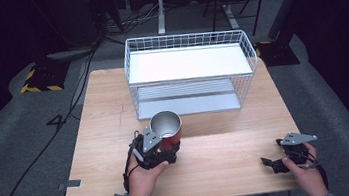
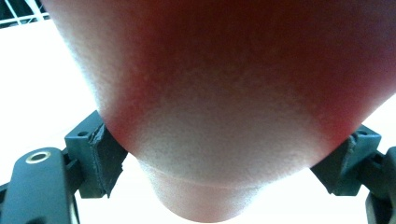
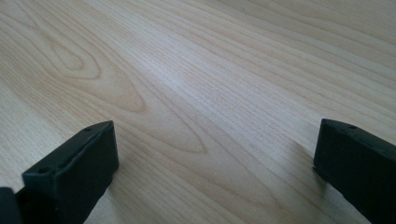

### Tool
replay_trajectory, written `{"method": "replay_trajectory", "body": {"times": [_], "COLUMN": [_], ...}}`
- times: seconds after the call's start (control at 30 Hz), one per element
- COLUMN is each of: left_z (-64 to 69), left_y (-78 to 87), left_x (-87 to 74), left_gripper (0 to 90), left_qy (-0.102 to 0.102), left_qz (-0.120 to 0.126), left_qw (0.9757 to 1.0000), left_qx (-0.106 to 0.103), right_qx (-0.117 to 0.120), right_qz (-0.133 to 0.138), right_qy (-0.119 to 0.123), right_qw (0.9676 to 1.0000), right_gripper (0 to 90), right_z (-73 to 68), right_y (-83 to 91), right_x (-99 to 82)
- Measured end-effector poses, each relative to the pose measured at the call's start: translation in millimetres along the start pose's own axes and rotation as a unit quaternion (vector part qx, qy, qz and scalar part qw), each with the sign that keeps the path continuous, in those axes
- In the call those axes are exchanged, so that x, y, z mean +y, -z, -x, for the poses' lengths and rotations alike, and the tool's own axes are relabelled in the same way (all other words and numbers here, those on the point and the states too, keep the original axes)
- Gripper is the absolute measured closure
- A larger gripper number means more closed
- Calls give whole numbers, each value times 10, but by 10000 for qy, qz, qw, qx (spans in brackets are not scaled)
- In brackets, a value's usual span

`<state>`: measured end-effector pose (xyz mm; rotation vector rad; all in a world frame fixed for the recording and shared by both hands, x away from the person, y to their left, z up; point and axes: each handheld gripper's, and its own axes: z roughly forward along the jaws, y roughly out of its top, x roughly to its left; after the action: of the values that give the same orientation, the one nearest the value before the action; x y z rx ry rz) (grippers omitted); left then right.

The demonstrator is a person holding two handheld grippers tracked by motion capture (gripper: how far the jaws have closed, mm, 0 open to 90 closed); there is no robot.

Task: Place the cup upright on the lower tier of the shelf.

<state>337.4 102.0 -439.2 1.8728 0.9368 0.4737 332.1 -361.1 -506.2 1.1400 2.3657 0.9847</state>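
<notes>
Red cup (image 1: 167, 128) with a steel inside sits clamped in the left gripper (image 1: 161, 147), just before the wire rack (image 1: 190, 71). Right gripper (image 1: 277, 163) rests low over the wooden surface (image 1: 221, 163), its jaws spread wide and holding nothing.

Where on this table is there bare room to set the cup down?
Bare wood lies left of the rack, and between the left hand-held gripper and the right hand-held gripper. The strip between the cup and rack is tight.
</notes>
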Motion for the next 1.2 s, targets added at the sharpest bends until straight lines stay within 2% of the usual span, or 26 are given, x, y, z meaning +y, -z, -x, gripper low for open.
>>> {"method": "replay_trajectory", "body": {"times": [0.2,0.23,0.33,0.53,0.73,0.77,0.87,0.97,1.13,1.2], "left_z": [-1,1,7,-3,-5,-21,-30,-50,-69,-71], "left_y": [-75,-103,-140,-276,-439,-505,-556,-682,-801,-894], "left_x": [119,143,165,226,295,321,340,382,430,465], "left_gripper": [168,168,168,168,168,168,168,167,167,168], "left_qy": [-28,-78,-30,-5,-5,-5,-28,39,30,99], "left_qz": [13,75,134,182,140,136,120,95,49,40], "left_qw": [10000,9999,9999,9998,9999,9999,9999,9999,10000,9999], "left_qx": [-33,32,64,-3,-48,-63,-55,-51,-59,-77], "right_qx": [-1,-1,-1,-1,-1,-1,-2,-1,-1,-1], "right_qz": [0,1,0,1,1,1,1,2,2,2], "right_qy": [0,0,0,-1,-1,-1,1,1,1,1], "right_qw": [10000,10000,10000,10000,10000,10000,10000,10000,10000,10000], "right_gripper": [0,0,0,0,0,0,0,0,0,0], "right_z": [0,0,0,0,0,0,0,0,0,0], "right_y": [0,0,0,0,0,0,0,0,0,0], "right_x": [0,0,0,0,0,0,0,0,0,0]}}
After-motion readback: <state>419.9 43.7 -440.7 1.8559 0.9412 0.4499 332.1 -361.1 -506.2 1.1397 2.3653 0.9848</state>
